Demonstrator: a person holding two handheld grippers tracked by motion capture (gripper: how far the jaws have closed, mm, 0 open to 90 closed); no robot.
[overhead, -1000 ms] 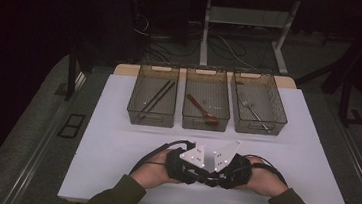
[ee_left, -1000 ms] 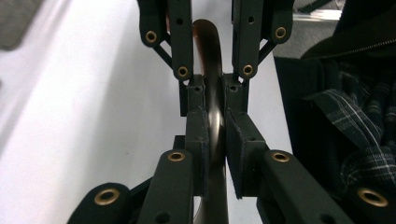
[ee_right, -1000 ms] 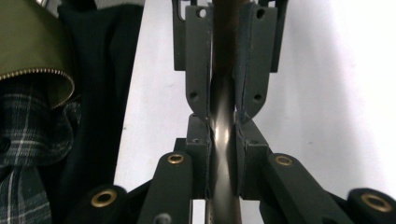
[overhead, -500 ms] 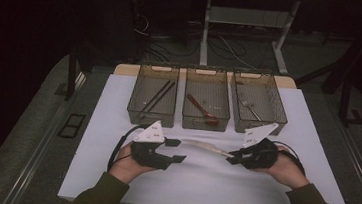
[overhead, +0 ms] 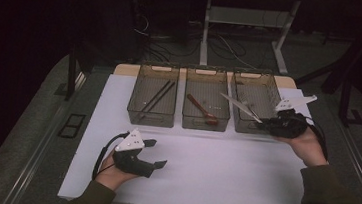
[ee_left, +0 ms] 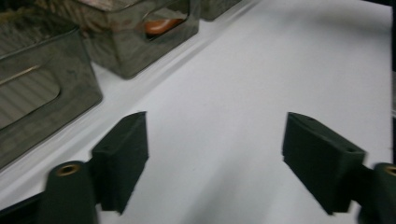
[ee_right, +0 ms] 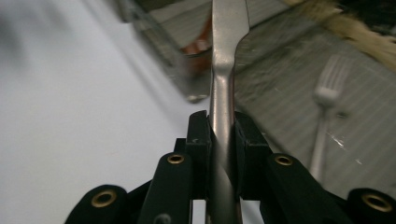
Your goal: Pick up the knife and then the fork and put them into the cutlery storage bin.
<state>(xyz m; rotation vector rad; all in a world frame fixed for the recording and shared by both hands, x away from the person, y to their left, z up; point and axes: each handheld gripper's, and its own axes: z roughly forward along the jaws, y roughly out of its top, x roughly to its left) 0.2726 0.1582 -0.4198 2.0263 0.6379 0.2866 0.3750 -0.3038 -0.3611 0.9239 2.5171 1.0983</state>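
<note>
Over the right-hand bin [overhead: 258, 102], at the worktop's far edge: a knife [overhead: 241, 107] clamped in the right tongs [overhead: 267, 123].
Lower it flat beside the fork [ee_right: 323, 121], then release; the left tongs [overhead: 156, 154], just opened, gape empty near the front edge.

Three clear bins stand in a row on the tabletop [overhead: 202, 174]: a left bin [overhead: 151, 115] ahead of the left claw [overhead: 156, 154], a middle bin [overhead: 204, 122], and a right bin [overhead: 255, 89] just beside the right claw [overhead: 263, 122]. Two dark chopsticks [overhead: 157, 95] lie in the left bin. One wooden spoon [overhead: 201, 109] lies in the middle bin. One fork [ee_right: 324, 107] lies in the right bin. One metal knife [overhead: 241, 108] sits between the right claw's pads. Two claws in all.
</note>
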